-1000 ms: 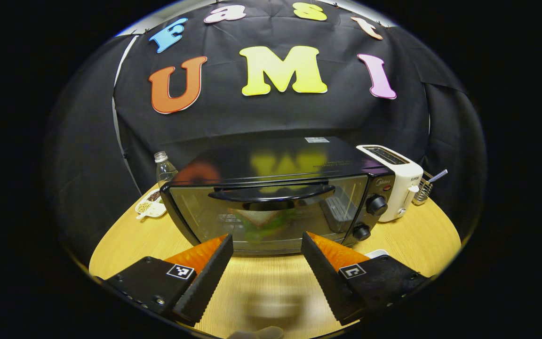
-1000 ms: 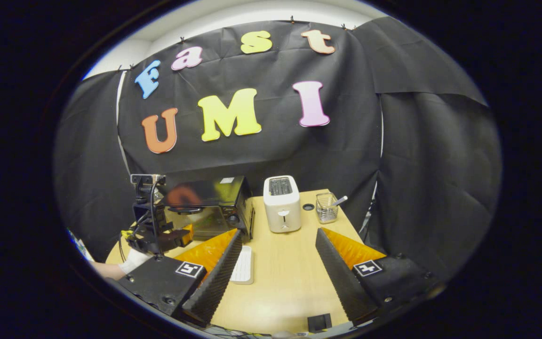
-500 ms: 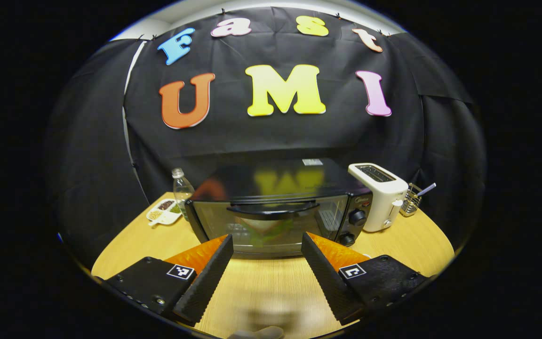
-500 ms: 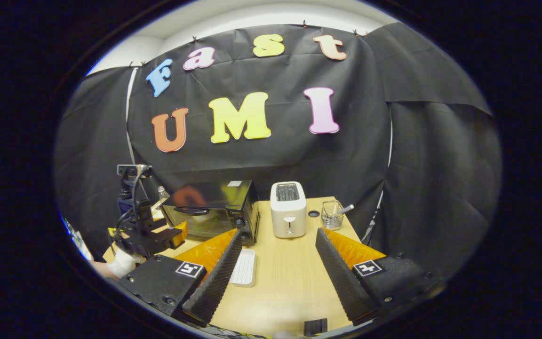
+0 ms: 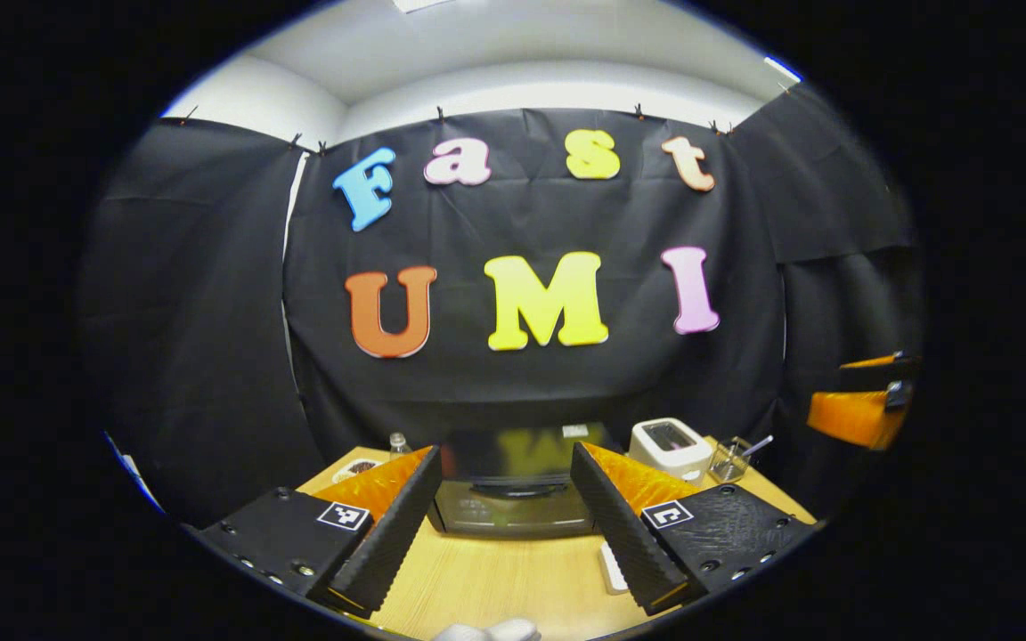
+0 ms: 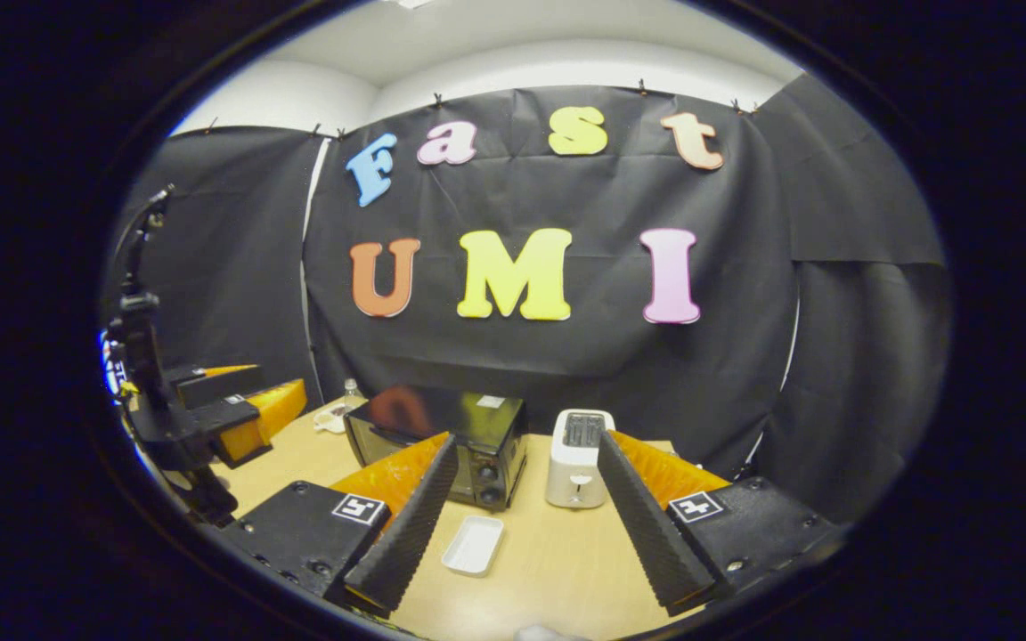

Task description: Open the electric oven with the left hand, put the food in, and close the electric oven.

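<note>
The black electric oven stands on the wooden table with its door closed and its handle across the top of the glass. It is too far off to tell what is behind the glass. My left gripper is open and empty, held well back from the oven and above table height. In the right gripper view the oven sits left of centre. My right gripper is open and empty too, far from the oven. The left gripper hangs in the air at the left.
A white toaster stands right of the oven, with a wire basket beyond it. An empty white tray lies on the table in front of the oven. A bottle and a small dish sit left of the oven.
Both grippers have drawn back and risen away from the table, so the oven looks much smaller and farther off. Both stayed open. The oven door stayed closed.
</note>
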Tool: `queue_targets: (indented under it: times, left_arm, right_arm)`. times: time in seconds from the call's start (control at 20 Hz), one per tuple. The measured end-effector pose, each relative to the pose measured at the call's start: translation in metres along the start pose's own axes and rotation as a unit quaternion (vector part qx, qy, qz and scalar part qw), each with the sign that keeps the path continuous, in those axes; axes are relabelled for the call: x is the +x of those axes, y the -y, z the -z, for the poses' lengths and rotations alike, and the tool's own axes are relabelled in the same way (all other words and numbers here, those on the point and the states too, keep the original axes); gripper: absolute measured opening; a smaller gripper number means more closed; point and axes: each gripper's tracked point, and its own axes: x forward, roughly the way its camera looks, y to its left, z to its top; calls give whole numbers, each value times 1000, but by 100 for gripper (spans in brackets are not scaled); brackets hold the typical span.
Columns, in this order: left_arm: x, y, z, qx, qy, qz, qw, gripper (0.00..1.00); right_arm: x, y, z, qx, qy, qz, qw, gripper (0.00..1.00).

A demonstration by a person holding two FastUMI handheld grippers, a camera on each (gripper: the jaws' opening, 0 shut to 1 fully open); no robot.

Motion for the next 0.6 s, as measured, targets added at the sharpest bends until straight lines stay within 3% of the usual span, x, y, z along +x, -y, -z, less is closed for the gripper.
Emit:
queue_targets:
  times: [0.2, 0.25, 0.3, 0.4, 0.45, 0.5, 0.55, 0.6]
  left_arm:
    - [-39, -10, -58, 6, 48, 5, 999, 95]
    - [-45, -14, -60, 1, 47, 6, 999, 95]
    - [-51, -15, -62, -8, 43, 14, 999, 95]
    - [-59, -25, -72, -16, 50, 16, 998, 95]
    - [-61, -33, -75, -16, 54, 15, 998, 95]
    - [-63, -39, -77, -14, 56, 13, 998, 95]
    - [-64, -42, -76, -15, 55, 15, 998, 95]
    - [-65, -45, -76, -17, 53, 16, 998, 95]
  right_arm:
    - [-24, -7, -37, 8, 45, 35, 998, 100]
    - [-31, -8, -43, 9, 48, 44, 998, 90]
    - [-36, -11, -48, 13, 54, 50, 997, 100]
    - [-46, -14, -56, 13, 60, 64, 996, 100]
    - [-52, -15, -58, 10, 62, 70, 996, 90]
    - [-56, -17, -60, 9, 65, 74, 995, 90]
    - [-60, -19, -63, 11, 67, 78, 995, 100]
    - [-64, -21, -63, 12, 68, 81, 994, 90]
